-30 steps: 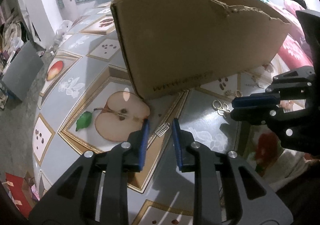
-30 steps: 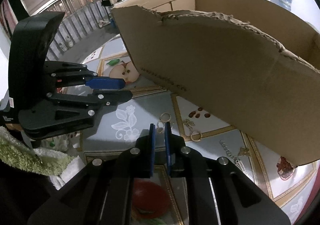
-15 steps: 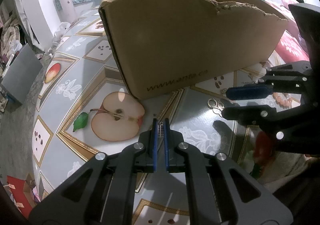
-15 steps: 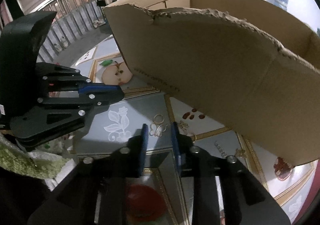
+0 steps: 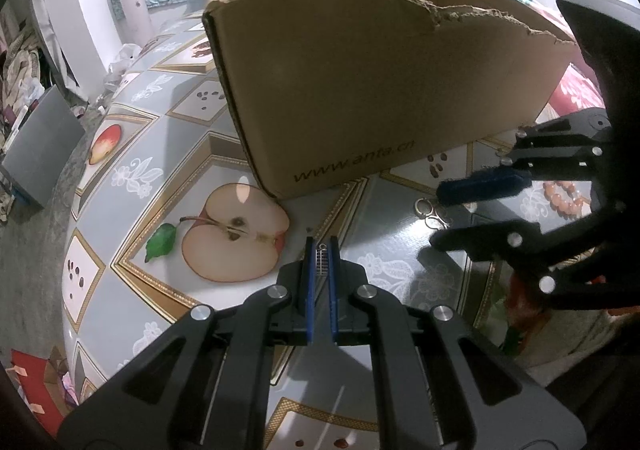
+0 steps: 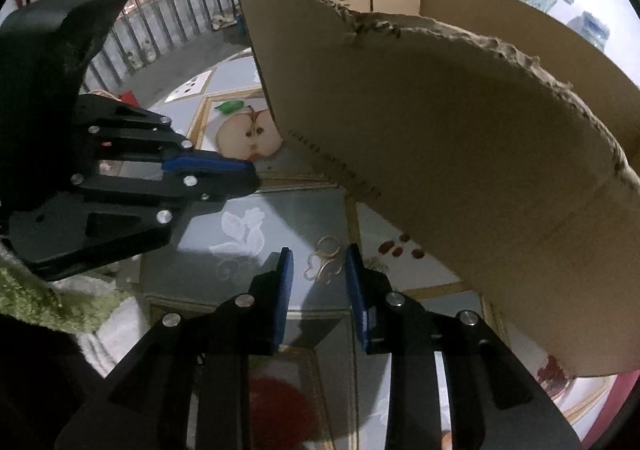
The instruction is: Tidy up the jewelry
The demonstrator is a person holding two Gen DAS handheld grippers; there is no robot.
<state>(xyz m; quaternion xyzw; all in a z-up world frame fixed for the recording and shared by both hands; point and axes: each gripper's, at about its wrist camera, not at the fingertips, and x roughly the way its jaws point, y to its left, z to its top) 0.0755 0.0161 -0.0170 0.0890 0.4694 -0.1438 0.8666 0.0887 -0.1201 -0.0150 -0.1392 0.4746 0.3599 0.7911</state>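
1. Left wrist view: left gripper (image 5: pixel 321 250) with blue-padded fingers (image 5: pixel 307 270) pinched closed on a small silver ladder-shaped earring (image 5: pixel 321 259), held just above the glossy fruit-patterned counter (image 5: pixel 120 178), near the printed half-apple. Clamped this narrowly, probably because the piece is thin and would slip out of a looser hold.
2. Same view: tall brown cardboard box with a torn top edge (image 5: pixel 360 90) standing directly ahead, open at the top; likely the place for sorted jewelry, so the earring sits close to its wall for a short lift over the rim.
3. Same view, to the right: right gripper (image 5: pixel 444 210) low over a gold ring-and-butterfly trinket (image 5: pixel 430 212) lying on the counter; a string of pale orange beads (image 5: pixel 564 198) lying further right, partly hidden behind that tool.
4. Right wrist view: right gripper (image 6: pixel 318 270) with fingers parted and nothing pressed between them, straddling the gold trinket (image 6: pixel 324 260) flat on the counter; spread this way seemingly to close around it next.
5. Same view: box wall (image 6: pixel 460 154) looming close on the right, left gripper (image 6: pixel 240 174) at the left with fingers together, more small gold pieces (image 6: pixel 376 264) at the box foot, too small to identify.
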